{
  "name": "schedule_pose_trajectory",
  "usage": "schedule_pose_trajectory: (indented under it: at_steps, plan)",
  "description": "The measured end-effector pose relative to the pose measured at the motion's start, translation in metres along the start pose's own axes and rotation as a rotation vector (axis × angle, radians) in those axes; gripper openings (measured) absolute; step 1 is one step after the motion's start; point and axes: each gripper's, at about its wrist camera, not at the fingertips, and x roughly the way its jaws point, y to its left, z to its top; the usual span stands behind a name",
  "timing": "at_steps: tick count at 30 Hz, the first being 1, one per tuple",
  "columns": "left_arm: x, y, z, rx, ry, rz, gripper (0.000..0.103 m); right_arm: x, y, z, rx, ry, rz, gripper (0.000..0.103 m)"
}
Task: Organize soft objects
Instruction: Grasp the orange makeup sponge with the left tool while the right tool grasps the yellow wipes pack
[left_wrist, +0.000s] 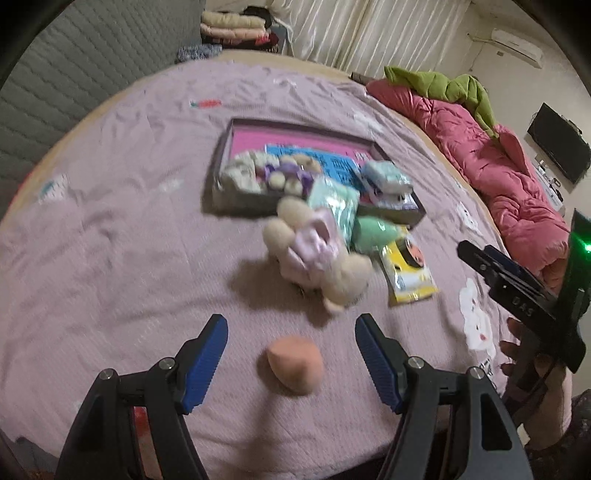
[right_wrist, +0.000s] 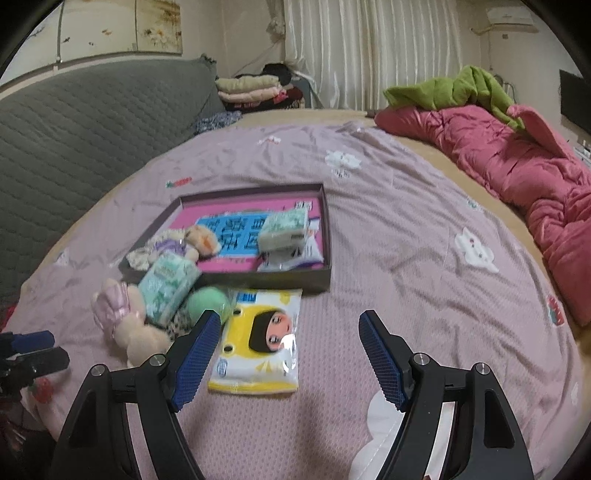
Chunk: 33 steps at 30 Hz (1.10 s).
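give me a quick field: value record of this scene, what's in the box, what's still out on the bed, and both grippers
surface: pink bedsheet
box: shallow open box with pink floor
in box: plush doll, tissue pack
leaning on box edge: second tissue pack
outside box: plush bunny, green sponge, yellow wipes pack, orange sponge
left gripper: open, orange sponge between its fingers, untouched
right gripper: open, over the yellow wipes pack

Left gripper (left_wrist: 291, 354) gapes wide around the orange sponge (left_wrist: 294, 364).
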Motion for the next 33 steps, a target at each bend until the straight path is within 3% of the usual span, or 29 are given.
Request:
schedule_pose_trajectory:
  at_steps: [13, 19, 33]
  plan:
    - [0.036, -0.01, -0.033, -0.002, 0.153, -0.015, 0.069, 0.021, 0.005, -0.021, 0.014, 0.09, 0.021, 0.078]
    - [0.044, -0.01, -0.033, -0.03, 0.16, -0.028, 0.056, 0.024, 0.006, -0.022, 0.007, 0.094, 0.021, 0.078]
    - [0.058, -0.005, -0.015, -0.084, 0.123, 0.024, 0.051, 0.058, 0.02, -0.025, -0.011, 0.151, 0.013, 0.078]
